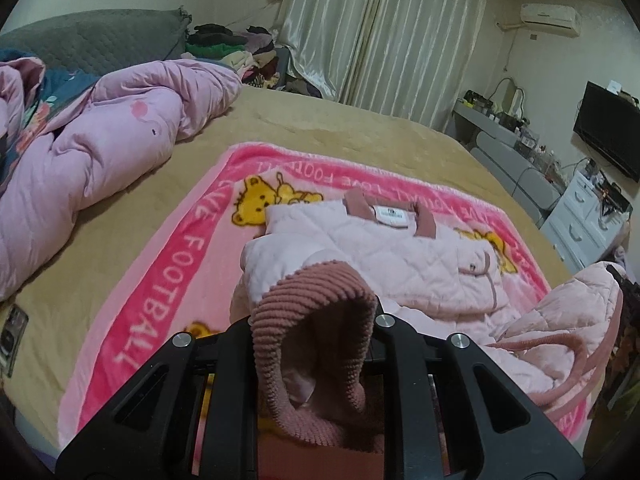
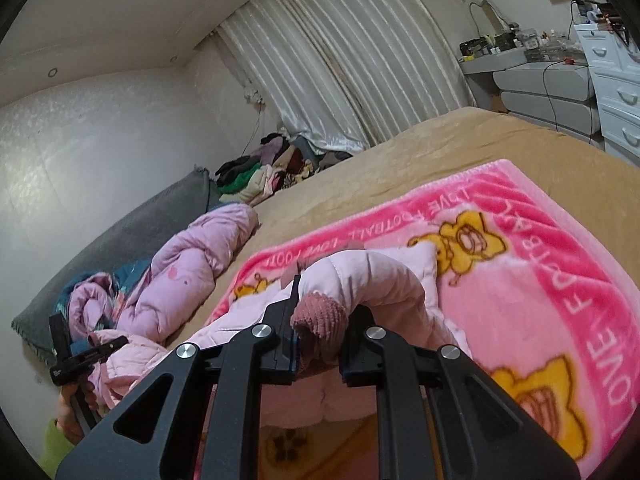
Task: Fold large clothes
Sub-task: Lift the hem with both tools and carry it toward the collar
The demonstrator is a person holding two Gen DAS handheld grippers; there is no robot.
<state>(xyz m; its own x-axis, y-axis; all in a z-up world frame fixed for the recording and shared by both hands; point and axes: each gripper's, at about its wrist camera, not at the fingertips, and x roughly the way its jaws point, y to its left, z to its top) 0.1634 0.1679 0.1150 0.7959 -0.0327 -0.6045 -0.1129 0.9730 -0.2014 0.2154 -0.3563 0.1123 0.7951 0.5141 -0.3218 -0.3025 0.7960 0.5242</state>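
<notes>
The pale pink quilted jacket with dusty-rose corduroy trim [image 1: 384,252] lies spread on the bright pink fleece blanket printed with yellow bears [image 1: 160,280], which covers the middle of the tan-sheeted bed [image 1: 320,120]; its collar and label point away from the person, so it seems laid flat as a base for folding. Each sleeve is held by its ribbed cuff, a sensible hold, since drawing the cuffs inward would carry both sleeves across the body.

The left tool [image 1: 316,344] is clamped on the dusty-rose corduroy left cuff [image 1: 312,320], whose open mouth bulges up between the black fingers. It sits low, close above the blanket at the jacket's near edge, pointing toward the collar.

The right tool [image 2: 318,332] grips the other corduroy cuff [image 2: 320,316], and the padded sleeve arches up and away from it, so this one is raised and tilted (the horizon leans steeply in its view).

A rumpled lilac quilted duvet [image 1: 100,140] lies heaped well apart, by the headboard side.
</notes>
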